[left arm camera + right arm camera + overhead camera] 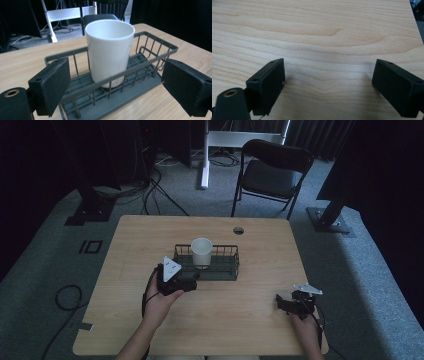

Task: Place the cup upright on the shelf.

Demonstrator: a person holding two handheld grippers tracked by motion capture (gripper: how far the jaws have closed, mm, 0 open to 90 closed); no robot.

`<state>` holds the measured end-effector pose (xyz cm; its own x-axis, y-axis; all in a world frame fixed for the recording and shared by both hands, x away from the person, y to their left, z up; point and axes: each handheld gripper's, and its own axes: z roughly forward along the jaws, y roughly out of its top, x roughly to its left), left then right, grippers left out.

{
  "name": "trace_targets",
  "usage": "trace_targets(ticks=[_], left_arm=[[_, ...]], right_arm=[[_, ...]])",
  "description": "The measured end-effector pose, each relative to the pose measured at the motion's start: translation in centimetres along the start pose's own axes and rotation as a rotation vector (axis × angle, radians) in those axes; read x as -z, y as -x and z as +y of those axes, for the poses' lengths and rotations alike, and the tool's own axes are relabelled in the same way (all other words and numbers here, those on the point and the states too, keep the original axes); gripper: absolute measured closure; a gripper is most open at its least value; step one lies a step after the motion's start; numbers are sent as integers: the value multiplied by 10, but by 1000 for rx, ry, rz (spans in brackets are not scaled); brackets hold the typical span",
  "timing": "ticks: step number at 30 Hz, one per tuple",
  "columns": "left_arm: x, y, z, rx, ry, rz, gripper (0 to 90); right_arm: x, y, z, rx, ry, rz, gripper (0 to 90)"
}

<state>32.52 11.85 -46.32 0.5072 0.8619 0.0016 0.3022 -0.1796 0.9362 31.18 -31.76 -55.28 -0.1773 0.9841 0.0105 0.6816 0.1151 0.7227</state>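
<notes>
You are holding the right gripper (286,301) at the lower right of the frame, jaws spread wide over bare worktop (240,320). Your left gripper (192,279), also gaping, is facing the wire basket (227,270) at mid-frame, where a white cup (201,251) is standing upright inside.

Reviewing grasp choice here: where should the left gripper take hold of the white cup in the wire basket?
Probably the white cup by its upper wall, above the basket rail, from the near side: it stands upright, and the left gripper, open, already faces it.
</notes>
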Motion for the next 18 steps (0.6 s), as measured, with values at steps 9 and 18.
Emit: trace_targets(ticks=[9,18], left_arm=[[7,5,-22,-12,-46,-45,100],[11,1,-44,-9,-100,-53,99]], right_arm=[[0,0,0,0,1,0,108],[0,0,0,3,1,0,108]])
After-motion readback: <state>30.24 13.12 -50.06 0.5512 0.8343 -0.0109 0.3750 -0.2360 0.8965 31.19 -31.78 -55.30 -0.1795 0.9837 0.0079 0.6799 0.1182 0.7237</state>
